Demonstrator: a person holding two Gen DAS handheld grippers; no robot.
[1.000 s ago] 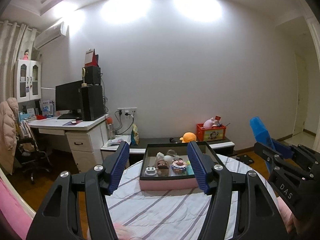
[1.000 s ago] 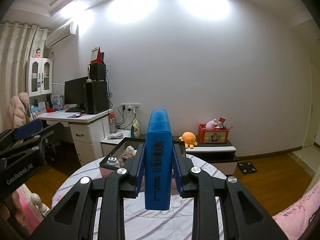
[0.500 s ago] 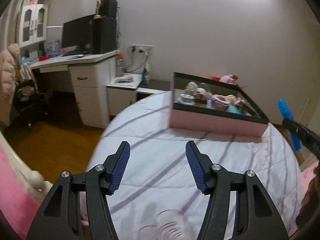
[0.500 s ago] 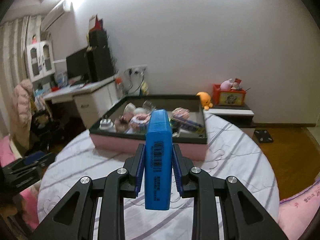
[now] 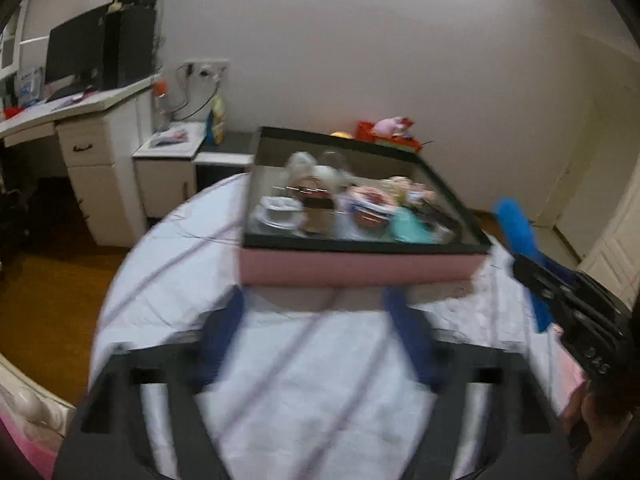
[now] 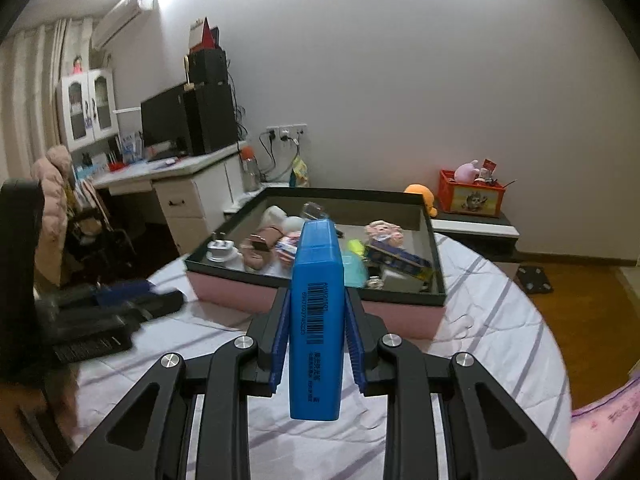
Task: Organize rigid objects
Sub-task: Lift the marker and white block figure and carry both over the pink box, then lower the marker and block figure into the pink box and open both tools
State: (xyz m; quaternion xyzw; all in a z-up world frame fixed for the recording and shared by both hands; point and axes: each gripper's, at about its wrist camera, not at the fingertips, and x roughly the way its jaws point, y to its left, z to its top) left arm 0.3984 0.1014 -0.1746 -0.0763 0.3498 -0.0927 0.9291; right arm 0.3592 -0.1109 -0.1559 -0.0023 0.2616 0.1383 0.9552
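A pink tray (image 5: pixel 360 272) with a dark rim stands on the round table (image 5: pixel 280 380) and holds several small items. My left gripper (image 5: pixel 314 320) is blurred in front of the tray's near wall. Its jaws are opening and nothing is between them. My right gripper (image 6: pixel 316 296) is shut on a tall blue box (image 6: pixel 316 320) with a barcode, held upright just before the tray (image 6: pixel 240 296). The blue box (image 5: pixel 516 232) also shows at the right of the left wrist view. At the left of the right wrist view, my left gripper (image 6: pixel 120 296) appears blurred.
A striped white cloth (image 6: pixel 480 320) covers the table. A white desk (image 6: pixel 192 184) with a monitor stands at the back left. A low cabinet (image 6: pixel 476 232) with a red toy crate (image 6: pixel 470 196) sits behind the tray. Wooden floor (image 5: pixel 48 312) surrounds the table.
The left gripper has swung down and toward the tray, and its jaws stand wider. The right gripper has dipped closer to the tray, still shut on the blue box.
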